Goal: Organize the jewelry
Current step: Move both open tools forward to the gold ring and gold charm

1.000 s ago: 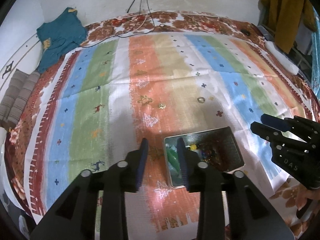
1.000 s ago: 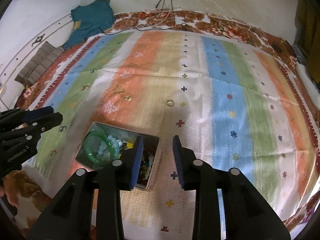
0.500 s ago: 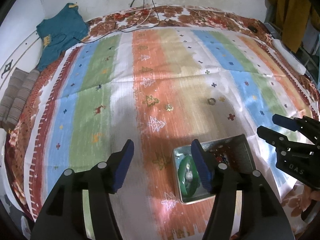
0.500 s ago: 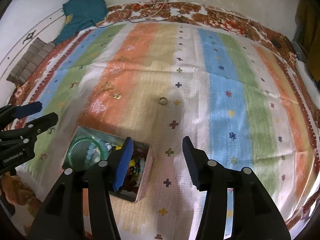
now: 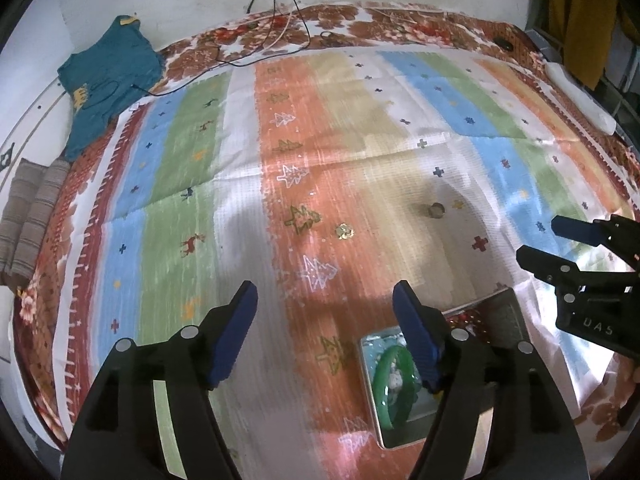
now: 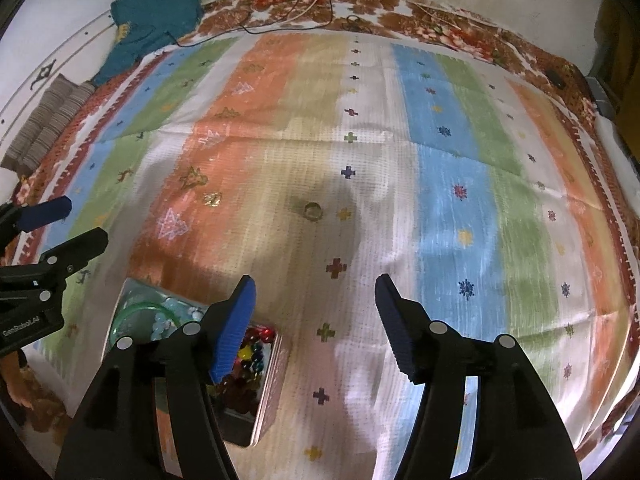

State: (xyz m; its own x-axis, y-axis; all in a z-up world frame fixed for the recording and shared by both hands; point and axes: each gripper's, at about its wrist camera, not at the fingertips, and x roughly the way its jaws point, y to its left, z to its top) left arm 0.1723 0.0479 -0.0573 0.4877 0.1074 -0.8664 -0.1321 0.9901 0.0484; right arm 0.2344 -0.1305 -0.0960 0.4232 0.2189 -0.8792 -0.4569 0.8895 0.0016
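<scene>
Two loose pieces lie mid-bedspread (image 5: 180, 184): to the left a gold earring (image 5: 344, 231), to the right one ring (image 5: 436, 210), both likely light, hard and slippery, best pinched across the rim. One metal tin (image 6: 267, 376) nearby holds a green bangle (image 5: 394, 388) and beads. Left gripper (image 5: 326, 338) and right gripper (image 6: 314, 320) hover with jaws spread wide, grasping nothing.

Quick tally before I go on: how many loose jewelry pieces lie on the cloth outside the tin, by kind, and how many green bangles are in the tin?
Rings loose on the cloth: 1, the ring
Small gold ornaments loose on the cloth: 1, the gold piece
Green bangles in the tin: 1, the green bangle
Total: 3. The beads in the tin are too jumbled to count.
</scene>
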